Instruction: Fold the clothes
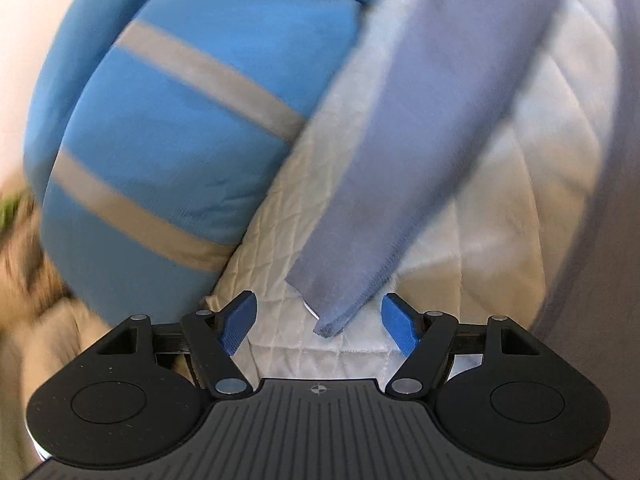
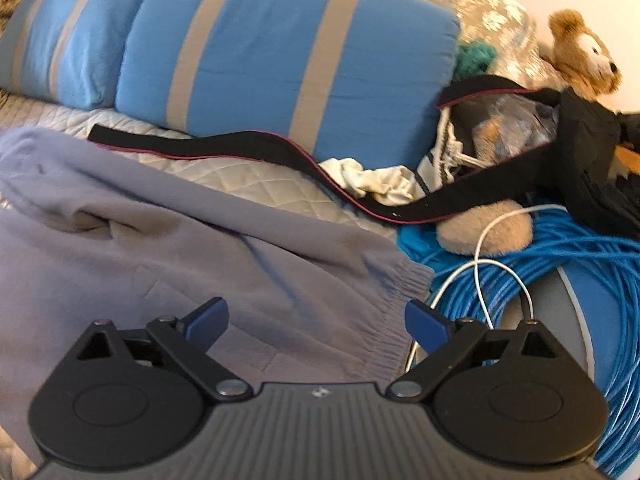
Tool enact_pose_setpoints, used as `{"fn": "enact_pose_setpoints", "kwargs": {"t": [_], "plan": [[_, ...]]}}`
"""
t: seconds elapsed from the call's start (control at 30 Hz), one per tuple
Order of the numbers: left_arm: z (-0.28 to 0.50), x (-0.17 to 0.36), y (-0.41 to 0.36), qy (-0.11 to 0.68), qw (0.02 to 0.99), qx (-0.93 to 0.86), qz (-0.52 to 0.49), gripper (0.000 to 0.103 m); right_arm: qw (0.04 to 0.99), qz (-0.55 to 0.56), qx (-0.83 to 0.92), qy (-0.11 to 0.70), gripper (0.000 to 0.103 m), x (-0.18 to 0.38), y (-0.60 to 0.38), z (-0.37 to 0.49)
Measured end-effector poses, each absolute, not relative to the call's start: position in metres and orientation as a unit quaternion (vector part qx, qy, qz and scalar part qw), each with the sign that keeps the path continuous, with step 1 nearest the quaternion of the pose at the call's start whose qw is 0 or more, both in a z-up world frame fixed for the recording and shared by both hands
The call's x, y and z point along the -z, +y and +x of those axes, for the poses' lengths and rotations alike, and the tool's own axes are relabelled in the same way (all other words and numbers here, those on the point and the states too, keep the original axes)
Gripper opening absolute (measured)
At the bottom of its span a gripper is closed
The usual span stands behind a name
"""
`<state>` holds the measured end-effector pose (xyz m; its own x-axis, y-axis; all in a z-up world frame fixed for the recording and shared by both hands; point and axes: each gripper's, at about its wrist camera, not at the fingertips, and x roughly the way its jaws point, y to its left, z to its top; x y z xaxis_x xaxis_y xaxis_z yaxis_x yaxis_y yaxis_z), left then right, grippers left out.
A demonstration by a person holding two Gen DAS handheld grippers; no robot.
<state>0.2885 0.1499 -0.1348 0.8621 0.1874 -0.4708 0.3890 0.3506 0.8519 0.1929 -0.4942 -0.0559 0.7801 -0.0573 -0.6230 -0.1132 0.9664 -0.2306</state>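
A lavender-grey sweatshirt lies on a white quilted bedspread. In the left wrist view one long sleeve (image 1: 404, 152) of it runs from the top right down to a cuff end between the blue fingertips of my left gripper (image 1: 318, 326), which stands open around that end without pinching it. In the right wrist view the sweatshirt's body (image 2: 168, 232) spreads across the left and middle, its ribbed hem (image 2: 396, 300) at the right. My right gripper (image 2: 316, 322) is open just above the fabric near that hem, holding nothing.
Blue pillows with grey stripes (image 2: 280, 52) (image 1: 168, 120) line the back of the bedspread (image 1: 520, 184). A black strap with red piping (image 2: 248, 146), a cream cloth (image 2: 372, 180), a teddy bear (image 2: 584, 52), black clothing (image 2: 592, 144) and a coil of blue cable (image 2: 560, 264) crowd the right.
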Motion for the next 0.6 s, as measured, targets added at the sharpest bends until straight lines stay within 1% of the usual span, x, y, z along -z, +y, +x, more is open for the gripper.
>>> {"fn": "enact_pose_setpoints", "kwargs": {"t": [0.1,0.2,0.23,0.27,0.3,0.37,0.4,0.47,0.6], "plan": [[0.292,0.14,0.147,0.242,0.752,0.085,0.607,0.068,0.935,-0.129,-0.011,0.33,0.099,0.056,-0.497,0.193],[0.299,0.144,0.142,0.247,0.722,0.101,0.639,0.068,0.935,-0.129,-0.007,0.331,0.099,0.055,-0.497,0.194],[0.301,0.144,0.14,0.253,0.714,0.104,0.645,0.067,0.935,-0.126,-0.005,0.332,0.099,0.055,-0.498,0.195],[0.301,0.147,0.139,0.254,0.71,0.104,0.648,0.063,0.935,-0.121,-0.005,0.334,0.099,0.054,-0.5,0.196],[0.3,0.149,0.138,0.256,0.707,0.105,0.651,0.059,0.934,-0.117,-0.005,0.336,0.099,0.054,-0.501,0.198],[0.299,0.153,0.137,0.259,0.7,0.105,0.657,0.03,0.933,-0.113,-0.006,0.34,0.099,0.054,-0.505,0.2],[0.298,0.156,0.136,0.261,0.697,0.105,0.66,0.024,0.933,-0.111,-0.007,0.342,0.099,0.054,-0.507,0.202],[0.297,0.16,0.134,0.264,0.69,0.105,0.666,0.002,0.931,-0.105,-0.007,0.348,0.099,0.056,-0.515,0.207],[0.294,0.169,0.13,0.271,0.676,0.105,0.677,0.002,0.929,-0.068,-0.001,0.363,0.099,0.062,-0.545,0.228]]}}
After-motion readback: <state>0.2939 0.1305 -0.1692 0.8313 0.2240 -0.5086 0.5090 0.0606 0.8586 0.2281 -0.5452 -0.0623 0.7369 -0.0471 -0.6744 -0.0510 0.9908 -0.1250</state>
